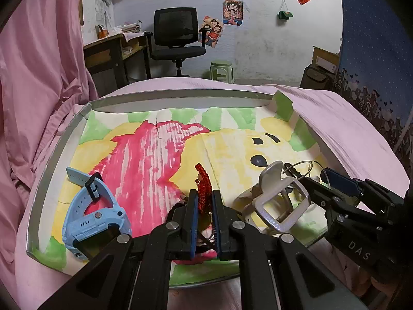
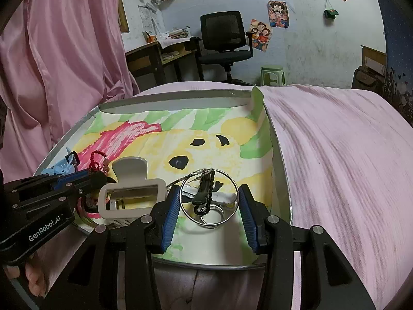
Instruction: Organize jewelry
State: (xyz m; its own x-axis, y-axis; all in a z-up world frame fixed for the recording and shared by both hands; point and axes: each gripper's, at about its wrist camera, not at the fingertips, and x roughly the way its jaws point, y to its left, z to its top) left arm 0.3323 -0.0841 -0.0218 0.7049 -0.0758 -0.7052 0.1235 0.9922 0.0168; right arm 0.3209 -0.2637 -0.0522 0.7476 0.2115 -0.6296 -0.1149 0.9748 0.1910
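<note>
Shallow grey tray (image 1: 55,152) w/ painted paper liner is seen on pink bed (image 2: 335,142). Blue plastic watch (image 1: 93,214) lies near left. Red knotted cord charm (image 1: 204,188) is clamped by left tongs (image 1: 205,214). Thin silver bangle (image 2: 209,198) is straddled by right tongs (image 2: 209,214), spread wide.

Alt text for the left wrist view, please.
The left tool is shut on a red braided charm over a painted tray on a pink bed. A blue watch lies left, a white hair claw right.

One blue watch (image 1: 94,214), one red charm (image 1: 204,188), one white hair clip (image 1: 280,199), one wire bangle (image 2: 209,197), two claws.
</note>
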